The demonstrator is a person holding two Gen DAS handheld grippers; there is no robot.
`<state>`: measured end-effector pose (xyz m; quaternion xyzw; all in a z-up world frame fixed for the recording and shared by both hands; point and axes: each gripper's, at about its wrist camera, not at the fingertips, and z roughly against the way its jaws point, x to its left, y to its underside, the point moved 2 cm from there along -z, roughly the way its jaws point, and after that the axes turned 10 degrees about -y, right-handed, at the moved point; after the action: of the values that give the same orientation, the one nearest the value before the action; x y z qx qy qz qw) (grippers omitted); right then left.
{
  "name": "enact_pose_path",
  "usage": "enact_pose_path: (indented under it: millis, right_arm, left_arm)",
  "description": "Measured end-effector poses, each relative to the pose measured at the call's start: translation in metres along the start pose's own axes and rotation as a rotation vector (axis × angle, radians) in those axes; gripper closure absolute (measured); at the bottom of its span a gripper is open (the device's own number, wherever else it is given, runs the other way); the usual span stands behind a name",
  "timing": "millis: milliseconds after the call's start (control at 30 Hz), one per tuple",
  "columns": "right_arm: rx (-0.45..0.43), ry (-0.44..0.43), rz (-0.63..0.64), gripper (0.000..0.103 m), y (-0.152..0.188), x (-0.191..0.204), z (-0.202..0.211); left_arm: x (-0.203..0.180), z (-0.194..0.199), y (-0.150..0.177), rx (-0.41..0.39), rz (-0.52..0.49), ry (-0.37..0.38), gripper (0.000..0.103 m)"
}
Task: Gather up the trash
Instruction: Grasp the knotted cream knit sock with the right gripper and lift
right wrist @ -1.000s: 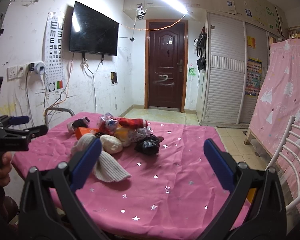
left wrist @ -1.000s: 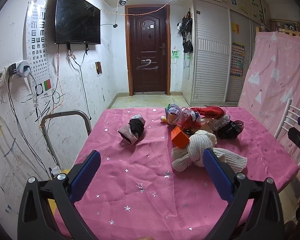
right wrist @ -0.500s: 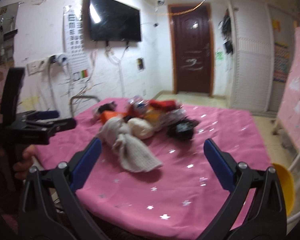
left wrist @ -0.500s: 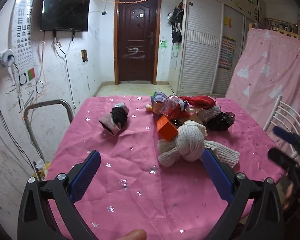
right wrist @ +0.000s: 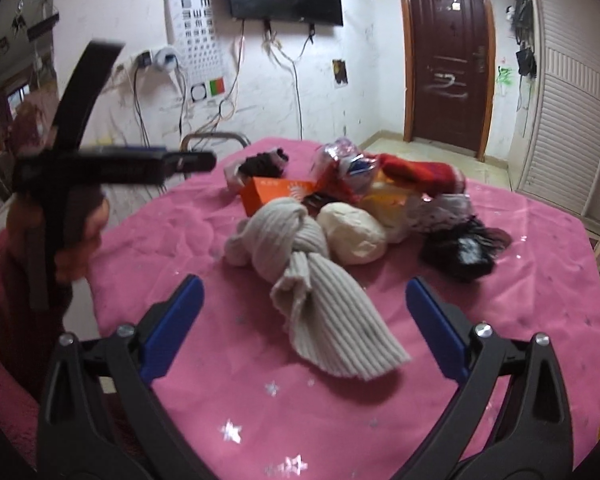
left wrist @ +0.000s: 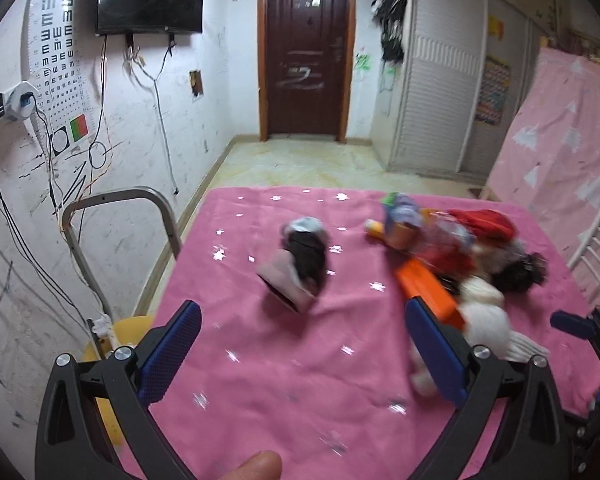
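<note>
I see my right hand-held gripper (right wrist: 302, 320) released, its jaws just closing a little over the knotted beige ribbed knit cloth (right wrist: 300, 276) beside the trash pile on the pink starred tabletop (right wrist: 500, 320), while my left hand-held gripper (left wrist: 300, 344) is released and empty.

I am seeing a pink, silver-starred cloth (right wrist: 540, 300) covering the counter, a beige ribbed knit (right wrist: 300, 264), an orange box (right wrist: 276, 194), a black bag (right wrist: 460, 252) and blue gripper pads (right wrist: 172, 320).

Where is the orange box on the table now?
In the right wrist view the orange box lies at the pile's left, behind the knotted beige knit and beside the dark sock bundle.
</note>
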<state>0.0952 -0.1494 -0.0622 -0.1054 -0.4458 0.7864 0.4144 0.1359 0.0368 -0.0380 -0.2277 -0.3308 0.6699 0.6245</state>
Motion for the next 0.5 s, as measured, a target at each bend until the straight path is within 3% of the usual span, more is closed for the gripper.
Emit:
enact_pose_path:
  millis: [167,367,433,500]
  right_arm:
    - [0.063,-0.018,-0.044,0.034,-0.004,-0.009,-0.017]
    - [0.148,-0.019,-0.015,0.042,-0.009,-0.007,-0.031]
    - [0.173,-0.030,0.000,0.048,-0.010,-0.004,-0.035]
    - [0.193,-0.058,0.007,0.064,-0.008,-0.003,-0.038]
  left_arm:
    - [-0.004,-0.039,-0.023,0.108,-0.047,0.039,0.026]
    - [-0.020,-0.071,-0.035,0.173,-0.130,0.038,0.034]
    - [-0.024,-0.081,-0.038,0.192,-0.147,0.041,0.039]
    - [-0.027,-0.089,-0.038,0.204,-0.160,0.030,0.040]
